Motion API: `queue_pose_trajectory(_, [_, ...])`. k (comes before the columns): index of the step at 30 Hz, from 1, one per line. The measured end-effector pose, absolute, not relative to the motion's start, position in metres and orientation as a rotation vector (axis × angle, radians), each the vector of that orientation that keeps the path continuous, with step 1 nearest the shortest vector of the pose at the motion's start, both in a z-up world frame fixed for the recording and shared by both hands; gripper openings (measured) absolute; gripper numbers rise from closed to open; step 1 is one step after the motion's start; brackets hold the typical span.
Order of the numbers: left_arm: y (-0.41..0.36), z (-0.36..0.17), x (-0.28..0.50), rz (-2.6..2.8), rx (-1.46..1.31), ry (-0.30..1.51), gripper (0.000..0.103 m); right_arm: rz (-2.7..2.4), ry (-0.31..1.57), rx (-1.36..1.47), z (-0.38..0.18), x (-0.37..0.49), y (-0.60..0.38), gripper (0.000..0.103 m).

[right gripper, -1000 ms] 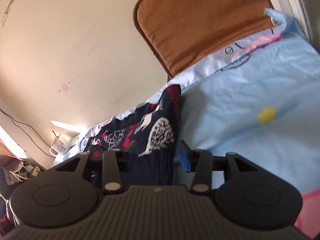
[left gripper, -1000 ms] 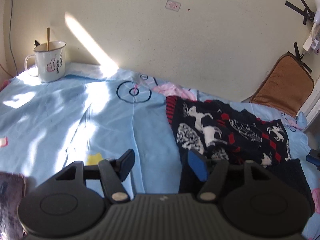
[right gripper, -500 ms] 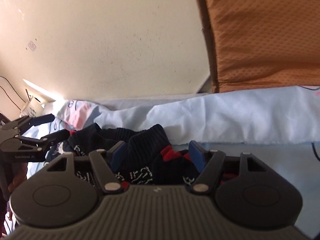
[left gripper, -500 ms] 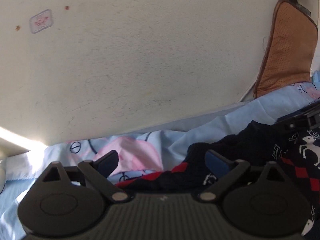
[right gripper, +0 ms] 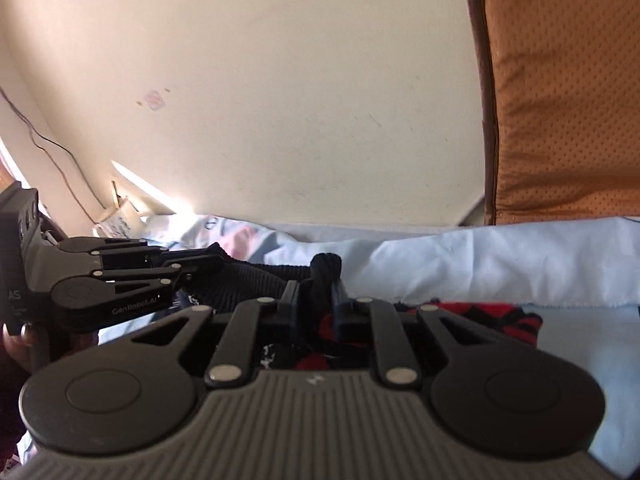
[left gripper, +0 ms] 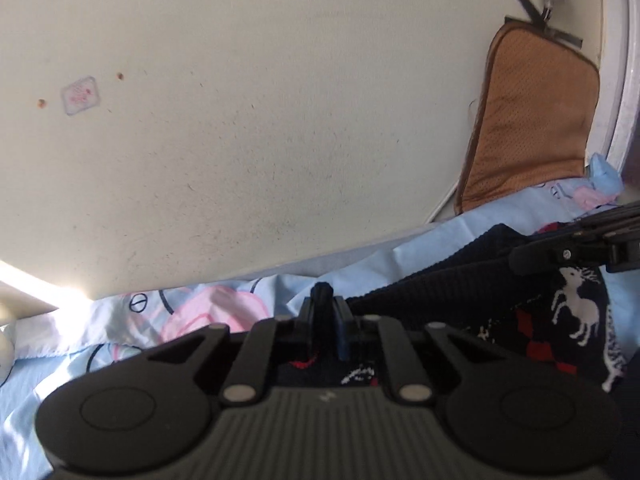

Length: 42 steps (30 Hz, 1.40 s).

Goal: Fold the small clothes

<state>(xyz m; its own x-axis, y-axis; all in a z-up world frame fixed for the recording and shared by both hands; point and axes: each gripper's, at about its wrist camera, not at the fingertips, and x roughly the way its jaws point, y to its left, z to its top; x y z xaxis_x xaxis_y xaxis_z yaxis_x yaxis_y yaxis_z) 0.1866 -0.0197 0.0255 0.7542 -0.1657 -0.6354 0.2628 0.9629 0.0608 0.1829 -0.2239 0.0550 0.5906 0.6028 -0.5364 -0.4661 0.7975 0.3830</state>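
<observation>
Where the left gripper has just closed, its jaws pinch a fold of the dark knitted garment, a bunched tip of navy wool poking up between them. The right gripper has likewise just closed and clamps another bunch of the same knit, with red patches of the pattern showing behind its jaws. Between the two grips the garment, navy with white deer and red diamonds, lies on the pale blue bedsheet, close to the wall. That sheet carries pink cartoon shapes and dark ring outlines, and its far edge is rumpled against the cream wall. A small pink sticker and two brown specks mark the plaster. To the right a brown perforated cushion leans upright on the wall, black tape above it. Sunlight strikes the far left corner.
</observation>
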Motion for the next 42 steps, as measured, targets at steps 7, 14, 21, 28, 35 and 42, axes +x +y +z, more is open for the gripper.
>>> queue_pose_trajectory(7, [-0.013,0.05,0.031,-0.295,0.129,0.497,0.01,0.738,0.562,0.182,0.091,0.039,-0.236,0.018])
queue_pose_trajectory(14, [-0.012,0.018,-0.086,-0.341,0.091,0.509,0.01,0.748,0.59,0.137,0.045,-0.076,-0.235,0.018])
queue_pose_trajectory(21, [-0.003,-0.006,-0.121,-0.375,0.118,0.599,0.015,0.685,0.684,0.194,0.001,-0.099,-0.232,0.036])
queue_pose_trajectory(28, [0.04,0.051,-0.113,-0.353,-0.088,0.391,0.024,0.673,0.44,0.287,0.053,-0.11,-0.25,0.037])
queue_pose_trajectory(35, [0.039,-0.025,-0.035,-0.166,-0.016,0.69,0.023,0.48,0.585,0.269,-0.007,-0.062,-0.252,0.028])
queue_pose_trajectory(42, [0.072,-0.006,-0.053,-0.146,-0.081,0.571,0.072,0.473,0.453,0.433,0.017,-0.082,-0.298,0.07])
